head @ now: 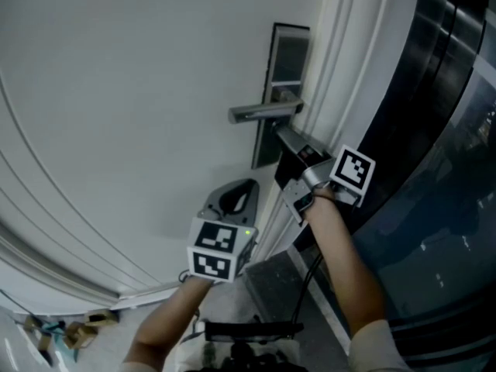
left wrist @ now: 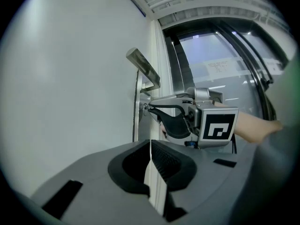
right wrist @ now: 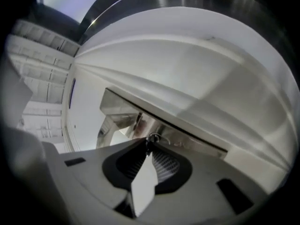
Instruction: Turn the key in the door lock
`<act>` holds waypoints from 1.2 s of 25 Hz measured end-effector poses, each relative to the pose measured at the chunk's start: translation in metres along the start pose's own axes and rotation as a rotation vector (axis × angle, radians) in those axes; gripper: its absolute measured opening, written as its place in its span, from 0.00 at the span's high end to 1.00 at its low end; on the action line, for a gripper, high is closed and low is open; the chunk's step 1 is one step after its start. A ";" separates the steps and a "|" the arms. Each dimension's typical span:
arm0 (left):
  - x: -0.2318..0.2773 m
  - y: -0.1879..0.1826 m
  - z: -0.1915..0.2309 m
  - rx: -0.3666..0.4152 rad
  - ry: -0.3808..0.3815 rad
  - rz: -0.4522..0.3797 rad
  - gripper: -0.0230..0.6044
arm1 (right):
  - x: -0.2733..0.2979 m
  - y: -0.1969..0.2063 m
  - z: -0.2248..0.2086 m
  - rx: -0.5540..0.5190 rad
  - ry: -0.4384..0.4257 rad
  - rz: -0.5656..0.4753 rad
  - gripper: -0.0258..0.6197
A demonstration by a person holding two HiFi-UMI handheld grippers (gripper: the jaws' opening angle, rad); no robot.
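The white door (head: 116, 91) carries a dark lock plate (head: 287, 60) with a metal lever handle (head: 263, 113). My right gripper (head: 279, 133) reaches in from the right to the plate just below the handle. In the right gripper view its tips (right wrist: 148, 147) pinch a small key (right wrist: 152, 139) with a ring, seated in the shiny plate (right wrist: 187, 142). The left gripper view shows that same gripper (left wrist: 146, 108) level at the lock. My left gripper (head: 246, 184) hangs lower and short of the door, shut and empty (left wrist: 150, 143).
A white door frame (head: 341, 68) runs beside the lock. Dark glass panels (head: 449, 169) fill the right side. Small yellowish items (head: 66, 332) lie on the floor at the lower left. The handle (left wrist: 143, 67) juts out just above the right gripper.
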State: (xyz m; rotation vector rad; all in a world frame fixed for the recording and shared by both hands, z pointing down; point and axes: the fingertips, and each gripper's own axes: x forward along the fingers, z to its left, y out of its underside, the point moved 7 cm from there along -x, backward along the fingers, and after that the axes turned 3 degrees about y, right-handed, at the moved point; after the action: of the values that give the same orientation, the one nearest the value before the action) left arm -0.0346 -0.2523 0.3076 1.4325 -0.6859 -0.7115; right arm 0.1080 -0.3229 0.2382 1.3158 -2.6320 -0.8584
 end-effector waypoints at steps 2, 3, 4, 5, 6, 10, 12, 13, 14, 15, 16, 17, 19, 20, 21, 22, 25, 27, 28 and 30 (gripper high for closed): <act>-0.001 0.000 0.001 0.001 -0.002 0.000 0.93 | 0.000 0.001 -0.003 0.095 -0.029 -0.014 0.89; -0.001 0.000 0.001 0.002 -0.003 0.000 0.93 | 0.000 0.002 -0.004 0.125 -0.038 -0.018 0.89; -0.001 0.000 0.001 0.003 -0.004 0.001 0.93 | 0.000 0.002 -0.004 0.139 -0.044 -0.020 0.89; -0.002 0.000 0.001 0.004 -0.005 0.002 0.93 | 0.000 0.002 -0.005 0.136 -0.047 -0.019 0.89; -0.002 0.000 0.001 0.004 -0.005 0.002 0.93 | 0.000 0.001 -0.005 0.119 -0.048 -0.015 0.88; -0.001 0.001 0.002 0.007 -0.004 0.007 0.93 | 0.000 -0.001 0.000 -0.080 -0.033 0.020 0.87; 0.001 0.002 0.003 0.005 -0.002 0.011 0.93 | -0.002 0.000 0.003 -0.224 -0.004 0.037 0.77; 0.001 0.002 0.003 0.004 -0.002 0.012 0.93 | -0.003 0.000 0.004 -0.298 0.012 0.044 0.73; 0.002 0.002 0.003 0.004 -0.002 0.013 0.93 | -0.005 0.000 0.006 -0.365 0.030 0.048 0.72; 0.002 0.002 0.003 0.005 -0.001 0.013 0.93 | -0.007 0.000 0.007 -0.423 0.048 0.049 0.72; 0.003 0.002 0.003 0.007 0.001 0.013 0.93 | -0.009 0.001 0.007 -0.477 0.067 0.049 0.72; 0.003 0.002 0.003 0.008 0.003 0.013 0.93 | -0.011 0.001 0.009 -0.536 0.085 0.050 0.72; 0.004 0.003 0.001 0.006 0.008 0.015 0.93 | -0.014 0.002 0.015 -0.689 0.118 0.061 0.72; 0.004 0.004 0.000 0.005 0.010 0.016 0.93 | -0.015 0.003 0.018 -0.778 0.139 0.068 0.72; 0.004 0.004 -0.001 0.003 0.011 0.018 0.93 | -0.016 0.004 0.022 -0.870 0.162 0.073 0.72; 0.004 0.005 -0.002 0.003 0.012 0.019 0.93 | -0.017 0.005 0.025 -0.960 0.185 0.077 0.72; 0.004 0.004 -0.002 0.004 0.012 0.018 0.93 | -0.017 0.009 0.031 -1.199 0.239 0.084 0.72; 0.004 0.003 -0.001 0.003 0.009 0.015 0.93 | -0.017 0.011 0.033 -1.343 0.263 0.086 0.72; 0.003 0.004 -0.001 0.003 0.008 0.014 0.93 | -0.017 0.013 0.035 -1.419 0.272 0.090 0.72; 0.002 0.004 -0.001 0.003 0.006 0.015 0.93 | -0.016 0.020 0.039 -1.580 0.293 0.111 0.72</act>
State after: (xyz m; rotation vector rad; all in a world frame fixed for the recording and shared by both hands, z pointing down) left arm -0.0325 -0.2538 0.3119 1.4300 -0.6930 -0.6946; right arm 0.0921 -0.2839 0.2186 0.6511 -1.0180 -1.8311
